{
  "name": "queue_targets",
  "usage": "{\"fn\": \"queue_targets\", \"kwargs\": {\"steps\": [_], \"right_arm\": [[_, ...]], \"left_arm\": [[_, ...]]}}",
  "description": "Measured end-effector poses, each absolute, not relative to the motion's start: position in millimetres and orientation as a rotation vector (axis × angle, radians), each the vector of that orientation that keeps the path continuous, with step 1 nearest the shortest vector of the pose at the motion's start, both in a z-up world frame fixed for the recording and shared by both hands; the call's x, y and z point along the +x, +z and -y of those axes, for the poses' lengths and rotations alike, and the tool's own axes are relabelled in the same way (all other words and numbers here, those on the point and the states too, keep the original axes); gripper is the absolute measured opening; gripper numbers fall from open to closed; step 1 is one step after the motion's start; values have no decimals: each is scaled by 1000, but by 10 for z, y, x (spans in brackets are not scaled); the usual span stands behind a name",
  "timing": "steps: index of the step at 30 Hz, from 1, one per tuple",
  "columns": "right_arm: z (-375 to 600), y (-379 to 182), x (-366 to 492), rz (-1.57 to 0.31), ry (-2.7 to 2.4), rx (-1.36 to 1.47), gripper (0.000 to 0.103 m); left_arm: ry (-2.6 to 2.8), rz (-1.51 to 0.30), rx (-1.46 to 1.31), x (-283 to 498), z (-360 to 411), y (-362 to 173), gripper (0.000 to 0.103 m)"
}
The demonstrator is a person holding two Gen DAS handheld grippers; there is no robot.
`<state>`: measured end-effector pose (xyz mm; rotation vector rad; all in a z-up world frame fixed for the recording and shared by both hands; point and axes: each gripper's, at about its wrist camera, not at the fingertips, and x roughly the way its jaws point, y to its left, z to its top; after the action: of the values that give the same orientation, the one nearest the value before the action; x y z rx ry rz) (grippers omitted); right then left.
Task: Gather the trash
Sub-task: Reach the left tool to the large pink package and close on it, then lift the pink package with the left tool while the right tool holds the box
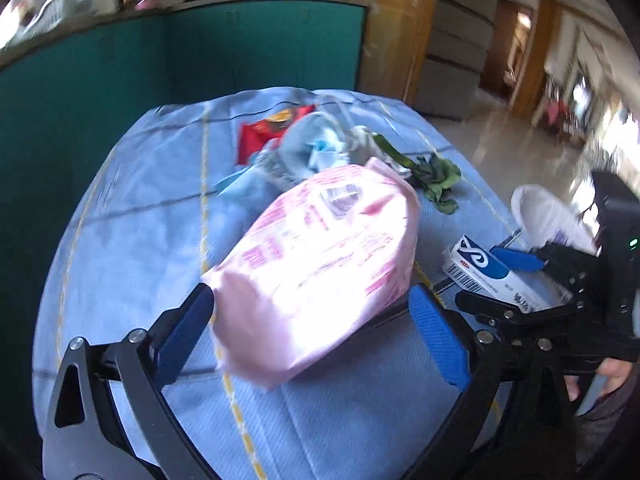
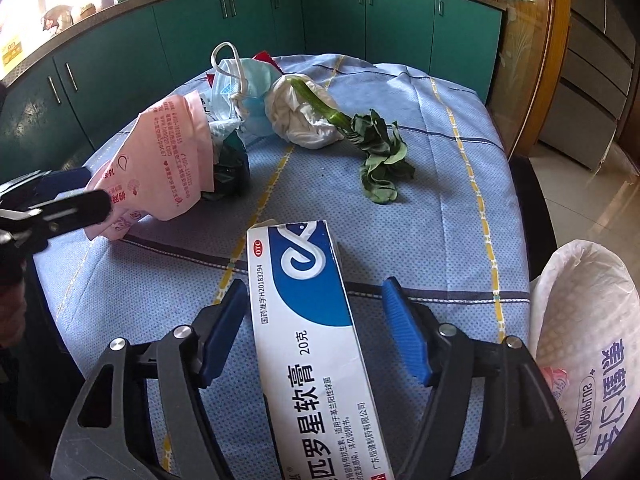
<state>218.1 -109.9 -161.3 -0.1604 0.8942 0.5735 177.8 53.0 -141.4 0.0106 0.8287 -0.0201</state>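
My left gripper [image 1: 308, 308] has its jaws spread around a pink plastic wrapper [image 1: 316, 276] and seems to hold it just above the blue tablecloth [image 1: 140, 216]; the wrapper [image 2: 160, 164] also shows in the right wrist view. My right gripper [image 2: 316, 312] has a blue-and-white ointment box [image 2: 308, 320] between its wide jaws; the left pad touches it, the right pad stands apart. The box [image 1: 488, 272] and right gripper [image 1: 560, 276] show in the left wrist view. A white plastic bag [image 2: 588, 344] hangs at the table's right edge.
On the tablecloth [image 2: 400, 240] lie a blue face mask [image 2: 248, 88], a crumpled white tissue [image 2: 300, 116], a wilted green vegetable [image 2: 380, 152] and a red wrapper [image 1: 268, 132]. Green cabinets [image 2: 240, 28] stand behind the table. A tiled floor [image 2: 588, 208] lies to the right.
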Motion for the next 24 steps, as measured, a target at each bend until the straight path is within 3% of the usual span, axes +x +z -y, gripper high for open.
{"fn": "queue_targets", "kwargs": {"steps": [7, 9, 10, 12, 15, 24], "right_arm": [[1079, -1622, 2157, -886, 574, -175, 77], [1082, -1618, 2155, -883, 582, -171, 77], [1083, -1612, 2135, -881, 586, -172, 76], [1066, -1602, 2110, -874, 598, -180, 60], [1050, -1586, 2086, -871, 619, -177, 46], [1041, -1593, 2072, -871, 617, -184, 46]], "left_arm": [[-37, -840, 169, 1968, -269, -1526, 99], [-45, -843, 164, 1959, -273, -1551, 91], [-55, -848, 156, 1952, -289, -1572, 89], [-75, -852, 148, 1932, -303, -1605, 84], [-76, -838, 184, 1871, -255, -1624, 77], [-78, -823, 175, 1661, -218, -1722, 71]]}}
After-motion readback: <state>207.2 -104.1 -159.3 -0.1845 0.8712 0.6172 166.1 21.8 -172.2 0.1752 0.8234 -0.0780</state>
